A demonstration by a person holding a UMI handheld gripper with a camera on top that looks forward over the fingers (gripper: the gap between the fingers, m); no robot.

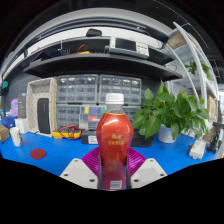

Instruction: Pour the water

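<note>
A clear plastic bottle [114, 140] with a white cap and a red label stands upright between my fingers, held above the blue table [60, 150]. My gripper [113, 168] is shut on the bottle, its magenta pads [93, 160] pressing the lower body from both sides. The bottle's base is hidden below the fingers. No cup or other vessel shows near the bottle.
A leafy green plant [170, 112] stands at the right on the table. A tan cat-house-like box [42, 105] is at the left, small toys [66, 132] beside it. Shelves with drawer units [95, 92] line the back. A red disc [38, 154] lies on the table.
</note>
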